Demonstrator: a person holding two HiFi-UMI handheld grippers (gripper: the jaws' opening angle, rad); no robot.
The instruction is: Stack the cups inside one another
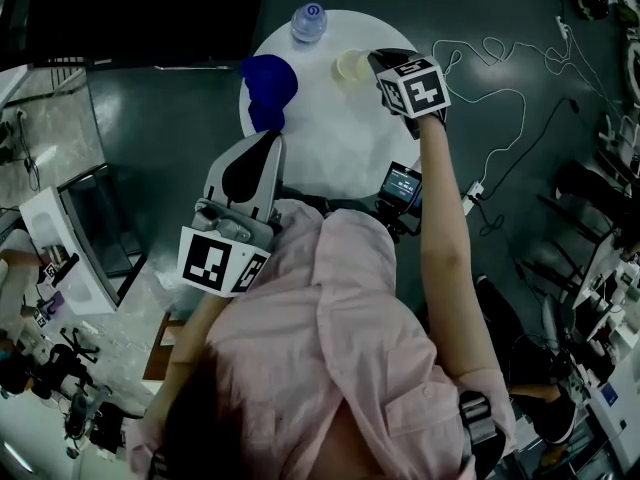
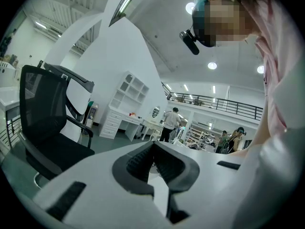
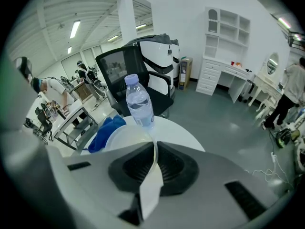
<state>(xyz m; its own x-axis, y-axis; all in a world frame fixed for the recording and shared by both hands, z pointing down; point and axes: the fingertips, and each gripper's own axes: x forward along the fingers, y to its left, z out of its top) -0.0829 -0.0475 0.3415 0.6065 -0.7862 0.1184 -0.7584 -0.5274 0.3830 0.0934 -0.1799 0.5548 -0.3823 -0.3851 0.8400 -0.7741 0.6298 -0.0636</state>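
Just right of water bottle (image 1: 309, 21), over white tabletop (image 1: 330, 138): pale cup (image 1: 350, 64), wall pinched between closed jaws of right gripper (image 1: 373, 61). Left gripper (image 1: 264, 148) closed, empty, well back from bottle. Best: hold cup upright, pinch lightly, clear bottle; partner cup unseen.

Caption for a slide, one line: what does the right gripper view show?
Right gripper pinching the wall of a translucent cup at the round white table, water bottle standing just beyond.
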